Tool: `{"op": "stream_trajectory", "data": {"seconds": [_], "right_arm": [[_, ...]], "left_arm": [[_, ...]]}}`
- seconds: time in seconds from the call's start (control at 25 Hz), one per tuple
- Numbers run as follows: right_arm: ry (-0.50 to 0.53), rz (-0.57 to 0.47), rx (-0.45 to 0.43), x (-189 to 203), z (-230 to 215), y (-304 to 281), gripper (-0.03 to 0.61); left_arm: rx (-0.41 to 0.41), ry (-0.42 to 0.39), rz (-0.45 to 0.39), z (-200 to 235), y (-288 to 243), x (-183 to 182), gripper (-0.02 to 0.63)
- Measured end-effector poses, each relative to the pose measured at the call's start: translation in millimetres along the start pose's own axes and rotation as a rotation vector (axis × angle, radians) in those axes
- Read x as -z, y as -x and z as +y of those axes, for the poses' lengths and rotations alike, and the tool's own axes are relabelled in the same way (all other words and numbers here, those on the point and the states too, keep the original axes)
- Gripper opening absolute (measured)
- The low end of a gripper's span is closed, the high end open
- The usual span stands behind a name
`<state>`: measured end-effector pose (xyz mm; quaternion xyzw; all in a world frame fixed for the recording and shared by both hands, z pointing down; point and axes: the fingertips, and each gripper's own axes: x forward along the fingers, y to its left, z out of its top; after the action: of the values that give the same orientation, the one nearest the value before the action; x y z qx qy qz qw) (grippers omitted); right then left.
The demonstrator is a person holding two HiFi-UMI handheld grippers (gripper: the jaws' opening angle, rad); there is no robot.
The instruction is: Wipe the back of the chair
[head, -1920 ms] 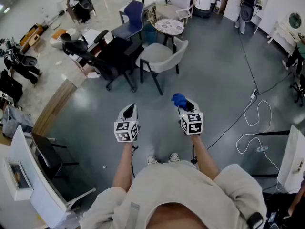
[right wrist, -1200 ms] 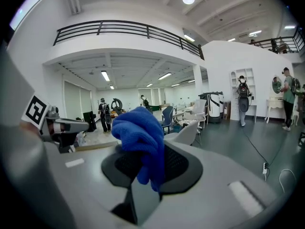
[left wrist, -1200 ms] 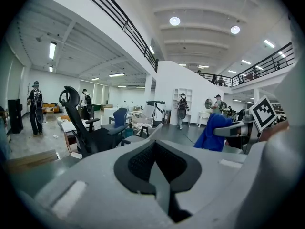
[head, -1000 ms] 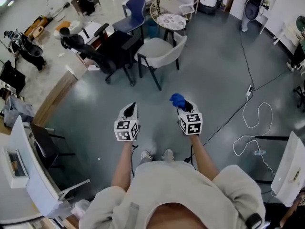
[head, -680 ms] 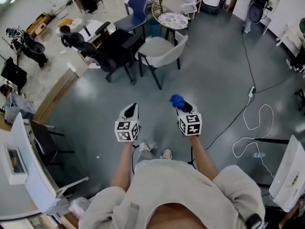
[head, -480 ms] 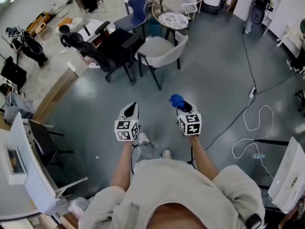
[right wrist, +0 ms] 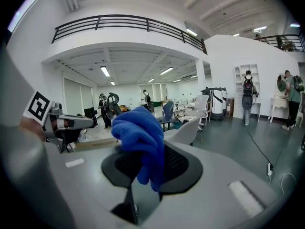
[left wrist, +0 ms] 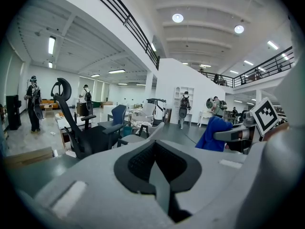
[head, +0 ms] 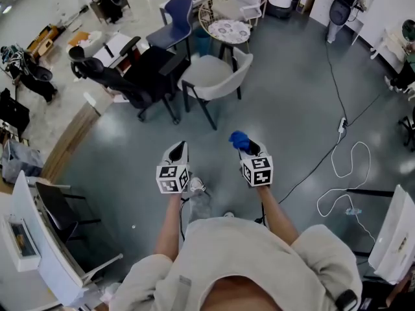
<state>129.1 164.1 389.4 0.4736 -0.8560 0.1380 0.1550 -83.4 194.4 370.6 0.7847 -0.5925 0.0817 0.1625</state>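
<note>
- Approach is the step in hand, by my reckoning: no wiping has begun, and I stand on open grey floor with both tools held out level in front of me.
- My right gripper (head: 249, 149) is clamped on a blue cloth (head: 239, 138); the cloth bunches up above the closed jaws and a fold hangs down in front of them.
- My left gripper (head: 177, 151) has its jaws pressed together with nothing between them, and it sits beside the right one, a little apart.
- The pale shell chair (head: 209, 75) is the nearest of the group ahead, well apart from both grippers. Its curved back (head: 244, 59) is on the right of the seat in the head view.
- I take that chair to be the one meant, though the task does not say which. A black office chair (head: 133, 78) stands just to its left, a blue chair (head: 174, 19) is further off, and a round table (head: 231, 31) stands behind it.
- The next move calls for closing the gap to the pale chair and coming round to the side where its back faces me.
- Then the cloth should meet the back flat, near the top edge, so a downward stroke can cover it.
- The empty left gripper could steady the chair, since such a light seat may slide on this smooth floor.
- A cable (head: 337, 161) trails over the floor on my right, away from the straight path to the chair.
</note>
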Motion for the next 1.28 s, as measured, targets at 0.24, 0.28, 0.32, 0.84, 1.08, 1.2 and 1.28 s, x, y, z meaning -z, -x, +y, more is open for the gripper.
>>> {"op": "stream_trajectory", "data": {"seconds": [0.24,0.28,0.32,0.84,1.08,1.2,1.28], "right_arm": [[0.001,-0.002,0.037,-29.2,-5.2,-56.1,0.098],[0.001,-0.004,0.045,-35.5,-5.3,-65.9,0.100],[0.001,-0.007,0.053,-42.2,-5.3,-76.2,0.100],[0.015,-0.057,0.093,-123.7,24.1,-203.3,0.100],[0.015,-0.058,0.094,-134.6,30.4,-234.9,0.100],[0.014,-0.047,0.086,-132.9,30.0,-241.9,0.100],[0.007,-0.042,0.081,-130.5,24.7,-246.7,0.100]], "left_arm": [[0.047,-0.003,-0.001,40.5,-51.5,-24.7,0.002],[0.055,-0.005,0.000,47.9,-59.5,-30.0,0.002],[0.064,-0.009,-0.001,55.5,-67.5,-35.8,0.002],[0.128,-0.049,-0.035,172.0,-151.7,-97.9,0.000],[0.144,-0.059,-0.023,196.4,-175.7,-103.8,0.002],[0.140,-0.050,-0.004,200.4,-182.4,-97.9,0.002],[0.132,-0.040,0.006,201.2,-187.7,-94.3,0.002]]}}
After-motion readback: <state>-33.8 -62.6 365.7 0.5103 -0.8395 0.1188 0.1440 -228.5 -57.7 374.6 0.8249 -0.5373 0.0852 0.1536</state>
